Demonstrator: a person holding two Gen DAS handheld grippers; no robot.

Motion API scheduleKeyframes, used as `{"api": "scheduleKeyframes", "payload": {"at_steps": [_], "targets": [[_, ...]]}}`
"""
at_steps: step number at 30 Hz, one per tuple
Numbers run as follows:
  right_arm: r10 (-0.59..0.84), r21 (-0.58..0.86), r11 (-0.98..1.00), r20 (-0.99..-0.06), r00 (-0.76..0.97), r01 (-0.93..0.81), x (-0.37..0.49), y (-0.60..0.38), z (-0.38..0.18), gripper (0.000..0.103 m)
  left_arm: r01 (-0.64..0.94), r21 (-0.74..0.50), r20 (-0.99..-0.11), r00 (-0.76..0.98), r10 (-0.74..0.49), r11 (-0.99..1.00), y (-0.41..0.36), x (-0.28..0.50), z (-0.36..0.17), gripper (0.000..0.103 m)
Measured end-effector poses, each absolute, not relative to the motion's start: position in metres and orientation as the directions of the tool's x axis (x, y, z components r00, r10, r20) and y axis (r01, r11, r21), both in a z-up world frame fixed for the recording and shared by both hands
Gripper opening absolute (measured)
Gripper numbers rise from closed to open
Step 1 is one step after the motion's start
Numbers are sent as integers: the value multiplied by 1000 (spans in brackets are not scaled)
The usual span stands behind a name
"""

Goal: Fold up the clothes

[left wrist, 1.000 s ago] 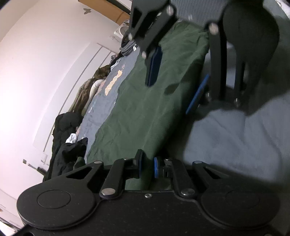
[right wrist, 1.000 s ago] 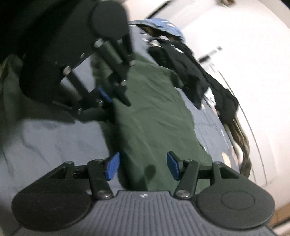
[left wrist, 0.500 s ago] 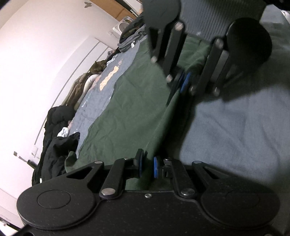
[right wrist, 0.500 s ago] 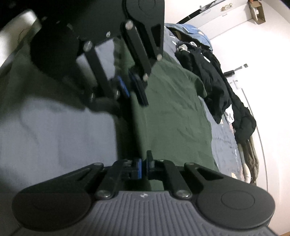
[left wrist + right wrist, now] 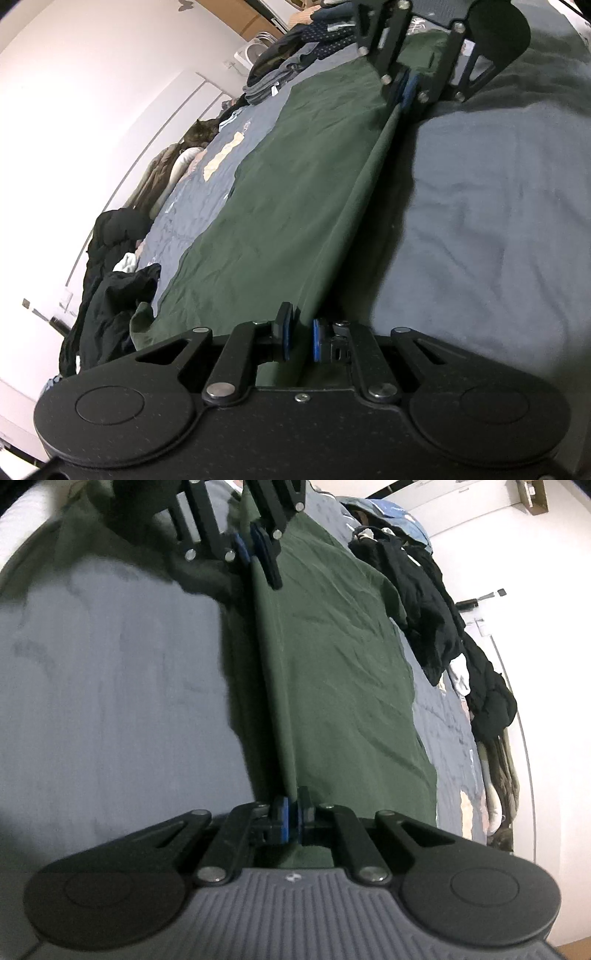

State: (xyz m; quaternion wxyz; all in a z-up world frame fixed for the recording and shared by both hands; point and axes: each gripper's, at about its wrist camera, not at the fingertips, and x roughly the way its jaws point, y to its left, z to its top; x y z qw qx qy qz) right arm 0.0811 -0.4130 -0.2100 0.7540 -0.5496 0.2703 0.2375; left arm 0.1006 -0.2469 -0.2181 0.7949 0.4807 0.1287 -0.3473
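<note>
A dark green garment [image 5: 280, 192] [image 5: 332, 657] lies spread flat along a grey-blue bed. My left gripper [image 5: 300, 336] is shut on one end of its near edge; the cloth runs up between the blue pads. My right gripper [image 5: 293, 812] is shut on the other end of the same edge. That edge is pulled into a taut, straight line between the two grippers and lifted slightly off the bed. Each gripper shows in the other's view: the right gripper [image 5: 404, 88] at the top, the left gripper [image 5: 251, 552] at the top.
The grey-blue bedcover [image 5: 480, 206] [image 5: 110, 672] lies bare on the side away from the wall. Black clothes [image 5: 110, 291] [image 5: 436, 602] are heaped by the white wall. More garments [image 5: 295, 62] are piled at the far end, with olive and pale items [image 5: 166, 173] along the wall.
The right gripper went from open to shut on the garment's edge. Both hands then drew apart, and the green edge between them pulled straight and taut.
</note>
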Motion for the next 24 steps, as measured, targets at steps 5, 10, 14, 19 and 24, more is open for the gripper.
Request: {"api": "scheduleKeyframes", "payload": {"at_steps": [5, 10, 14, 19, 24], "targets": [[40, -718, 259, -660, 750, -646, 73, -429, -211, 5, 683, 663, -545, 722, -427, 307, -245, 103, -215, 11], [0, -733, 226, -659, 752, -642, 67, -450, -209, 5, 690, 654, -558, 716, -419, 309, -245, 105, -216, 11], [-58, -744, 201, -659, 750, -638, 60, -472, -210, 5, 691, 653, -567, 718, -404, 310, -245, 109, -218, 10], [-216, -739, 293, -669, 711, -607, 61, -529, -216, 3, 690, 653, -570, 720, -396, 313, -245, 110, -217, 10], [-307, -715, 400, -694, 651, -573, 61, -564, -216, 3, 689, 656, -577, 720, -385, 308, -245, 108, -216, 10]]}}
